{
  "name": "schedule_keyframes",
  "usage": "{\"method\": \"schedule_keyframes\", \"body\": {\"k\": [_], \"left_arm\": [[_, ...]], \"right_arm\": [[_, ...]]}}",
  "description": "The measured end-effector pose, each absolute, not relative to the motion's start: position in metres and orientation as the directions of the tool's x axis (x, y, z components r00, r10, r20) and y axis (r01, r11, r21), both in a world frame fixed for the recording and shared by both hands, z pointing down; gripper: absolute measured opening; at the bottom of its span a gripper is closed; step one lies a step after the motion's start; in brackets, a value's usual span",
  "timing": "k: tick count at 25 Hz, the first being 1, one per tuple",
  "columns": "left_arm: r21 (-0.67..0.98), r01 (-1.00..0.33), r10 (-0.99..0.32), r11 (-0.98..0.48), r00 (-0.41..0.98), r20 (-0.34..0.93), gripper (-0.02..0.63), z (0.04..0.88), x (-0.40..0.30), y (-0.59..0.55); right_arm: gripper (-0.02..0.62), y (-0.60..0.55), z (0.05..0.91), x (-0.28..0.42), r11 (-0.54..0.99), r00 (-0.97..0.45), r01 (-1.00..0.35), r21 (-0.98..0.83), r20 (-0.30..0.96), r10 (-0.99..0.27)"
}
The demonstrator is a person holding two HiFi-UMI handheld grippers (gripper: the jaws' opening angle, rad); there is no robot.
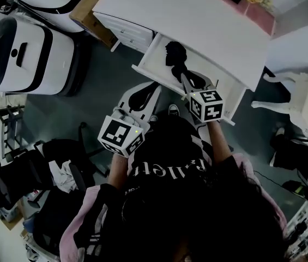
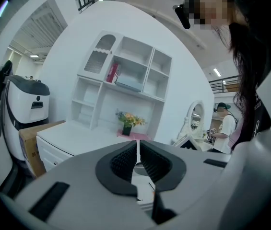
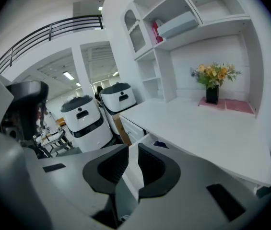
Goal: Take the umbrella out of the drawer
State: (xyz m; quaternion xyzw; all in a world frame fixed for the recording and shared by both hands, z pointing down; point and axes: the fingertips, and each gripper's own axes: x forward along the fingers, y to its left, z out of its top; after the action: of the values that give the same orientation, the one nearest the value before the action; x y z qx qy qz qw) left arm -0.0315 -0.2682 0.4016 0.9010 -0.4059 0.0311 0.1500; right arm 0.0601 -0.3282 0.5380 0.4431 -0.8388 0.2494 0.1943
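Left gripper (image 1: 143, 95) clenched on nothing, short of the open drawer (image 1: 152, 60); umbrella (image 1: 174, 54) lying dark inside, not yet gripped; right gripper (image 1: 190, 81) pinched shut, empty, just beside it. Opening seemingly done; grasping and lifting out left.

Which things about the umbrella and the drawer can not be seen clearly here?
- Head view: the near end of the umbrella lies under the right claw, so its handle cannot be told.
- Right gripper view: the claw's body hides nearly all of the drawer.
- Left gripper view: the left claw blocks the drawer; no umbrella shows.
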Motion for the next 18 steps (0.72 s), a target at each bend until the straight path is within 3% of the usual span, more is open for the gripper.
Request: {"method": "schedule_keyframes", "body": {"k": [4,7,18], "left_arm": [[0.245,-0.779,-0.752,-0.578,0.624,0.211,0.028,0.412,-0.035,-0.279],[0.244,-0.801,-0.769,-0.547,0.596,0.23,0.028,0.42,-0.041,-0.287],[0.247,-0.844,-0.79,-0.477,0.534,0.299,0.028,0.446,-0.056,-0.301]], "right_arm": [[0.083,-0.361,0.593,0.07,0.48,-0.509,-0.845,-0.234,0.623,-0.593],[0.188,-0.378,0.64,0.073,0.479,-0.495,-0.845,-0.24,0.69,-0.528],[0.244,-0.416,0.768,0.079,0.422,-0.368,-0.883,-0.204,0.86,-0.355]]}}
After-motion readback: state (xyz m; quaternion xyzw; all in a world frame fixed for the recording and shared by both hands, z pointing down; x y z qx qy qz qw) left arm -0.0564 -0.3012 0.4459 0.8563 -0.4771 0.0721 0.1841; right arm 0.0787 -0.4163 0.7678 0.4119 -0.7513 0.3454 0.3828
